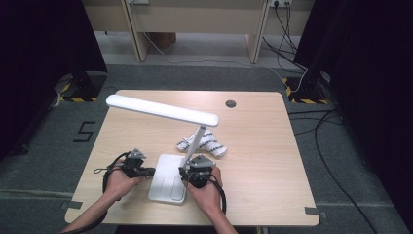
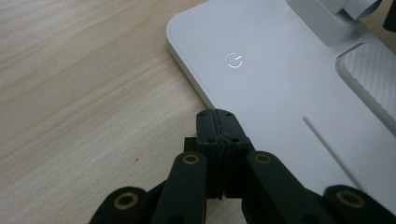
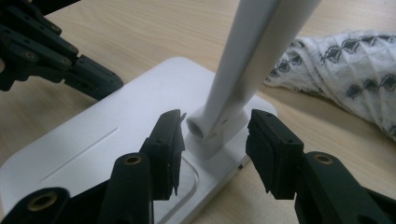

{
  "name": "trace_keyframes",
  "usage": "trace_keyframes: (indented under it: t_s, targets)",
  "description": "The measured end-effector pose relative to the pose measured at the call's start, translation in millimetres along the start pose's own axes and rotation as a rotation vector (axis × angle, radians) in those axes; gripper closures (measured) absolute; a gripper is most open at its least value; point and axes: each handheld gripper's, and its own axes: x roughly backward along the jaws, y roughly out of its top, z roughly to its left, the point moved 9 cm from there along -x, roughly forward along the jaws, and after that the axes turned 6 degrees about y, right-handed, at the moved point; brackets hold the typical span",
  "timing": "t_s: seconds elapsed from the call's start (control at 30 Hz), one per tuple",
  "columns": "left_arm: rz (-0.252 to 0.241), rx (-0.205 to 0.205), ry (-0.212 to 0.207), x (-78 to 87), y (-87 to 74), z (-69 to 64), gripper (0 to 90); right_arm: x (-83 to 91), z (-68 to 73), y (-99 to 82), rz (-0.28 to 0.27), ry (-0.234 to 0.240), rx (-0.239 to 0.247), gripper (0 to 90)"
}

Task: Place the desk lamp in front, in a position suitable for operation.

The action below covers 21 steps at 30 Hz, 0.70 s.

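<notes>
A white desk lamp stands on the wooden table, its flat base (image 1: pixel 168 180) near the front edge and its long head (image 1: pixel 160 109) raised over the table's left half. My left gripper (image 1: pixel 148 170) is shut, with its tips (image 2: pixel 216 114) at the base's left edge (image 2: pixel 280 70), short of the power symbol (image 2: pixel 233 60). My right gripper (image 1: pixel 185 169) is open. Its jaws stand on either side of the foot of the lamp's arm (image 3: pixel 252 60), and the pads (image 3: pixel 168 140) do not press on it. The left gripper (image 3: pixel 93 79) also reaches in over the base (image 3: pixel 116 135).
A white cloth with a dark pattern (image 1: pixel 207 141) (image 3: pixel 345 65) lies crumpled just behind the lamp's arm. A round cable hole (image 1: pixel 230 103) sits near the table's far edge. Bare wood stretches to the right of the lamp. Cables run over the floor at the right.
</notes>
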Motion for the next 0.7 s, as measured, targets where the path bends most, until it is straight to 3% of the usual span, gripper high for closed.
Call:
trace_keyframes:
  t_s: [0.33, 0.7]
  targets:
    - [-0.001, -0.028, -0.003, -5.6, 6.4, -6.0, 88.6, -5.6, -7.5, -3.8, -0.036, -0.039, -0.014, 55.6]
    - [0.005, -0.057, 0.023, -18.4, 23.0, -11.6, 88.8, -2.3, -20.9, -2.0, -0.038, -0.087, -0.022, 58.4]
